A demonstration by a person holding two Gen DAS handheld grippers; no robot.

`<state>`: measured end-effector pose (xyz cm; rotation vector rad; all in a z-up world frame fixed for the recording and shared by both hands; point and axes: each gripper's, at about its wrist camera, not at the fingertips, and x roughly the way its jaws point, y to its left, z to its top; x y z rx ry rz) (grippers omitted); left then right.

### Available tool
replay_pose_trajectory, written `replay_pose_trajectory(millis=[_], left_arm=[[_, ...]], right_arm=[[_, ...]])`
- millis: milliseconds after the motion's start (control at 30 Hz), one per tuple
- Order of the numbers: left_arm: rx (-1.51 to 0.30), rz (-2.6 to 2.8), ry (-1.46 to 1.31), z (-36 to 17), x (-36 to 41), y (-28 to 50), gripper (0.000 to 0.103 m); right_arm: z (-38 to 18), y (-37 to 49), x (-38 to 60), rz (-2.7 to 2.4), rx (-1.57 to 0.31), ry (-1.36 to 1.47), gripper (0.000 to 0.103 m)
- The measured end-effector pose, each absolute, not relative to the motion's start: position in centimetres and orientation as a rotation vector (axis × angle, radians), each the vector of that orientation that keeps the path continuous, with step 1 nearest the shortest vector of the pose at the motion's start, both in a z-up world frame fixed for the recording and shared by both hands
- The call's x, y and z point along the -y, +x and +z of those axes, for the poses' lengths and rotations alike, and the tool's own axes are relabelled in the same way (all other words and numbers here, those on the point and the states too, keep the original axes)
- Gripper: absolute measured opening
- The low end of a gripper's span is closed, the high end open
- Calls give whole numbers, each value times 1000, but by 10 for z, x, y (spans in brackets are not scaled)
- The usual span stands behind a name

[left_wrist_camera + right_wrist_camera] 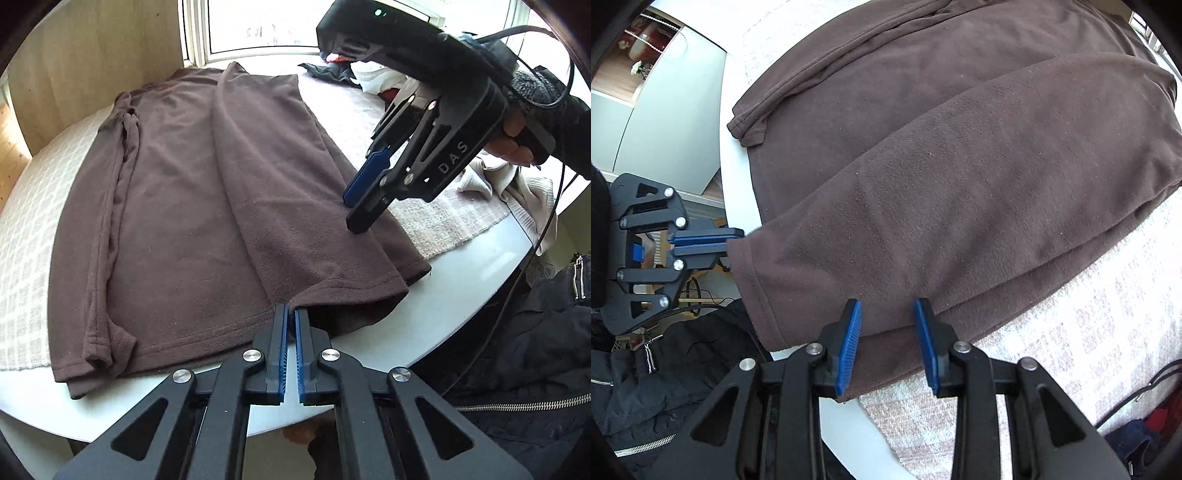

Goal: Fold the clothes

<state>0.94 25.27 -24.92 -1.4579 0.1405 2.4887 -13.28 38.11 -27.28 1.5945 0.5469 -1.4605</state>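
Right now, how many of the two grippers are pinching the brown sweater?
1. The left gripper is shut on the brown sweater at its bottom hem. The right gripper is open at the folded side edge, not gripping.

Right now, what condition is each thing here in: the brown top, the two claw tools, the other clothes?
brown fleece top: spread flat, right side folded over the middle, hem at the table edge.
left gripper: shut on the folded flap's hem corner.
right gripper: open, at the fold's edge, gripping nothing.
clothes pile: crumpled, unfolded, by the window.
white table: partly covered by a pale cloth.
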Motion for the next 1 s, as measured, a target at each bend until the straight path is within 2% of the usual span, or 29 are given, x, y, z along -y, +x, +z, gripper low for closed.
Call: replay_pose_trajectory(millis=[133,300,367,467,533,633,867,900,967,1000], left_arm=[[-234,2531,-1421,-238,-253,26,2],[-325,2406,-1558,-275,-256,33,4],[-283,2423,-1551,-267,-249,34,4],[-173,2458,-1493,-246,-240,30,4],[-98,2470,-1415,-232,-240,23,4],[-33,2454,-1381,-234,-245,5,4],[-62,2364,-1560,-271,-254,4,10],[-52,2371,-1556,-267,-253,6,11],[-48,2411,-1506,-250,-259,9,14],[-50,2434,-1477,-240,-262,10,23]], right_arm=[[-273,-134,-382,-1451,-560,1591,31],[-271,-134,-379,-1445,-619,1597,30],[-263,-132,-379,-1467,-644,1594,30],[-249,-125,-375,-1429,-555,1543,30],[-254,-121,-370,-1395,-526,1549,30],[-272,-112,-370,-1380,-585,1580,31],[-232,-183,-417,-1535,-346,1596,31],[-224,-203,-427,-1610,-300,1594,33],[-211,-246,-446,-1778,-180,1585,46],[-209,-269,-455,-1855,-132,1574,47]])
